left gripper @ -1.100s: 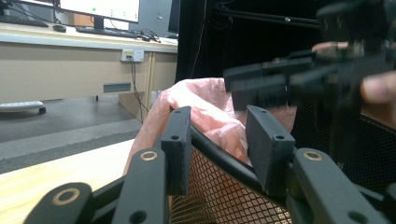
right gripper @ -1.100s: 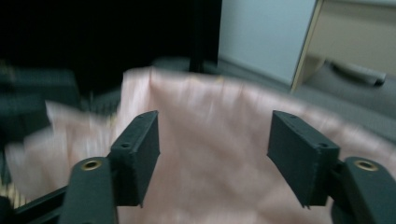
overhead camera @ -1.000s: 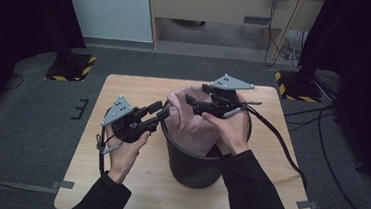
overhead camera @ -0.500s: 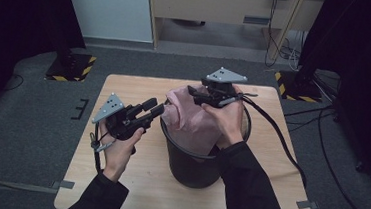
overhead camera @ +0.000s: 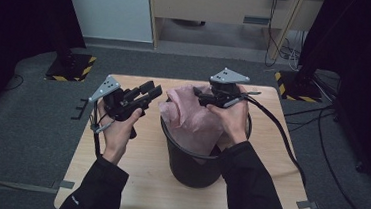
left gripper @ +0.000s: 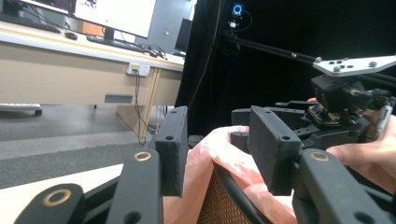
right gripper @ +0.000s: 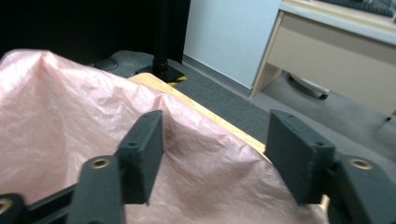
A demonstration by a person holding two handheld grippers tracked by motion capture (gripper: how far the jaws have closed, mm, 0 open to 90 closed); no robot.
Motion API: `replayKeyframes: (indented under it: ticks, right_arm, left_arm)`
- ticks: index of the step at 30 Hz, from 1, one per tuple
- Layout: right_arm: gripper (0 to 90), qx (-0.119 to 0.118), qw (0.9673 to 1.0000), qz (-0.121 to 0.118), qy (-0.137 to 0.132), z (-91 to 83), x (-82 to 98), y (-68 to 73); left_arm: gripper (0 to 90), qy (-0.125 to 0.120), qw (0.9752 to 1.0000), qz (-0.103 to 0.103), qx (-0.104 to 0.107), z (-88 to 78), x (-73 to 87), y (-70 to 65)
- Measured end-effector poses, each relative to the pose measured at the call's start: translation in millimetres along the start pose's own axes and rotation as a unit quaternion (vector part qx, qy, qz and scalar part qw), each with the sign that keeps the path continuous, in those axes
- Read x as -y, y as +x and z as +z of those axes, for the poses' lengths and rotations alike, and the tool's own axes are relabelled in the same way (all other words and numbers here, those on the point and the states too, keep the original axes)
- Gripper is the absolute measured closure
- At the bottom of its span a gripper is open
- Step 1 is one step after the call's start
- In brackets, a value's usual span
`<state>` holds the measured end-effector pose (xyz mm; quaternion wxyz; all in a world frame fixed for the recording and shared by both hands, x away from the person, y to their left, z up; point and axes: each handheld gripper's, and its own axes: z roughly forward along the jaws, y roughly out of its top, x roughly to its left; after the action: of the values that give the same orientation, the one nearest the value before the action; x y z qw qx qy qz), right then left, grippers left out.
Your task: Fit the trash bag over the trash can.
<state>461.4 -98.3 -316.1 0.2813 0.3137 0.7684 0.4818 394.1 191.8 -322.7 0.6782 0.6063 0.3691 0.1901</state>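
Pink bag (overhead camera: pixel 192 120) bunched in black bin (overhead camera: pixel 191 160) on bench (overhead camera: pixel 132 180). Left gripper (overhead camera: pixel 149 92) beside bin, fingers just opening, empty. Right gripper (overhead camera: pixel 201 97) over bag, fingers apart, just opening, gripping nothing.

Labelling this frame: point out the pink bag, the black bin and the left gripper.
pink bag (overhead camera: pixel 192 117), high view, on the crumpled plastic above the bin's mouth.
black bin (overhead camera: pixel 189 162), high view, on its front outer wall.
left gripper (overhead camera: pixel 150 90), high view, midway between its two fingertips.
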Motion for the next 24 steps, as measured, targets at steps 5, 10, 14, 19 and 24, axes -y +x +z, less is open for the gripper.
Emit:
replayKeyframes:
  ticks: [5, 10, 14, 19, 24]
  right_arm:
    - [51.1, 0.013, 0.9998, -0.018, -0.004, -2.5, 0.8, -1.4]
    - [57.7, 0.020, 0.9995, -0.024, -0.011, -5.1, 1.1, -0.7]
    - [66.8, 0.021, 0.9993, -0.026, -0.018, -8.3, 0.4, -0.3]
    - [73.6, 0.022, 0.9992, -0.024, -0.023, -10.9, -0.1, -0.1]
    - [72.6, 0.016, 0.9994, -0.015, -0.026, -13.1, -0.7, 1.1]
  left_arm:
    - [56.0, 0.021, 0.9996, -0.010, 0.013, 18.3, 4.8, 1.1]
    - [55.4, 0.038, 0.9988, -0.020, 0.025, 32.9, 10.2, 1.8]
    - [61.4, 0.052, 0.9979, -0.024, 0.030, 39.2, 12.2, 2.7]
    - [75.1, 0.063, 0.9970, -0.034, 0.031, 42.5, 11.4, 4.5]
    - [85.1, 0.067, 0.9964, -0.040, 0.032, 43.4, 10.7, 4.3]
